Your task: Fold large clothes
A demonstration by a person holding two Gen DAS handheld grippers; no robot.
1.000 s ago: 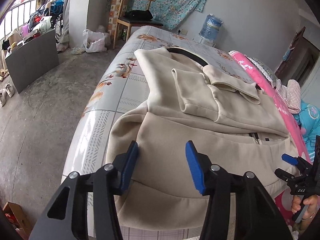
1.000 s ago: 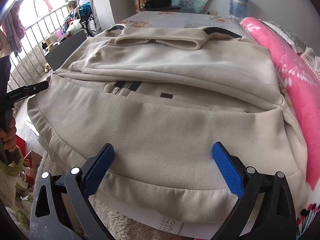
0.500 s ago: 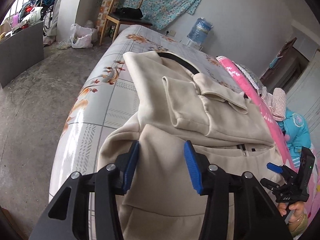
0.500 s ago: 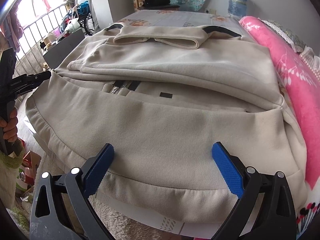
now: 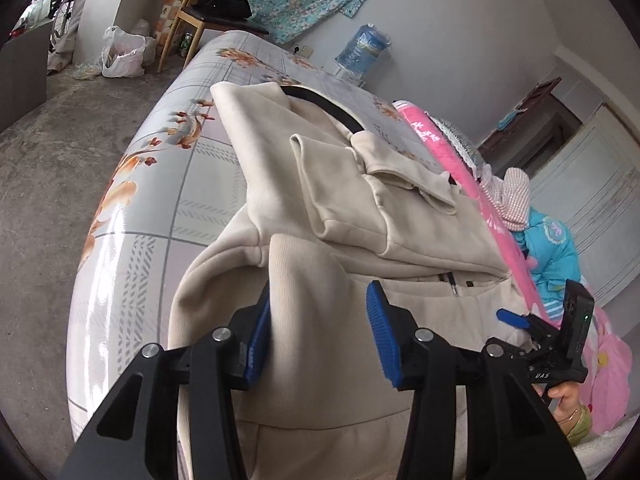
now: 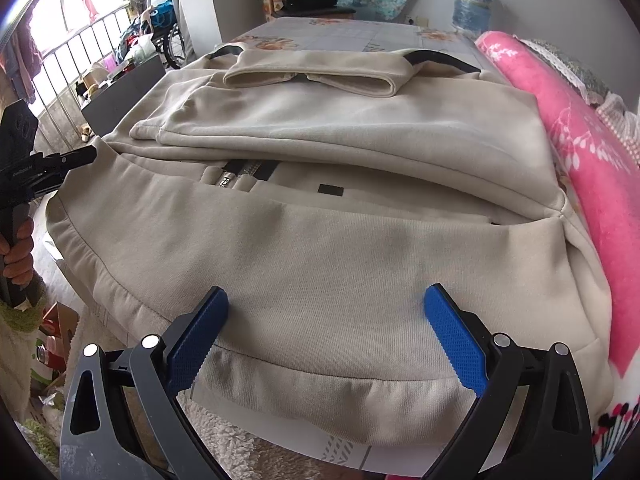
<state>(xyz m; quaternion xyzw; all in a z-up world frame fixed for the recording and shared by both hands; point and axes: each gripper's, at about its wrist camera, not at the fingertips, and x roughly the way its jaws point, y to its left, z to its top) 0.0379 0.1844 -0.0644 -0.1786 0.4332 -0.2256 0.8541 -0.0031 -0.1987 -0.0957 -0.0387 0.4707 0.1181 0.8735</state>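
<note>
Left hand-held gripper [image 5: 318, 330]: jaws part-open, a raised fold of the hoodie's corner between the blue pads; the cloth lies against the left pad [image 5: 260, 340], the right pad stands clear of it; whether it is gripped I cannot tell.
Right hand-held gripper [image 6: 326, 334]: jaws wide apart over the hem, pads just above the cloth, holding nothing.
Hoodie [image 6: 340, 208]: beige, spread across the bed, sleeves folded in over the chest, cuffs meeting near the collar; zipper [image 6: 230, 174] showing under the upper fold; ribbed hem nearest the right gripper, at the bed's edge.
Bed [image 5: 160, 184]: floral sheet, hoodie on its near half.
Blanket [image 6: 592, 168]: pink, rolled along the hoodie's right side, touching it.
Chair [image 5: 208, 4]: wooden, beyond the bed's far end.
Water bottle [image 5: 362, 54]: blue, by the far wall.
</note>
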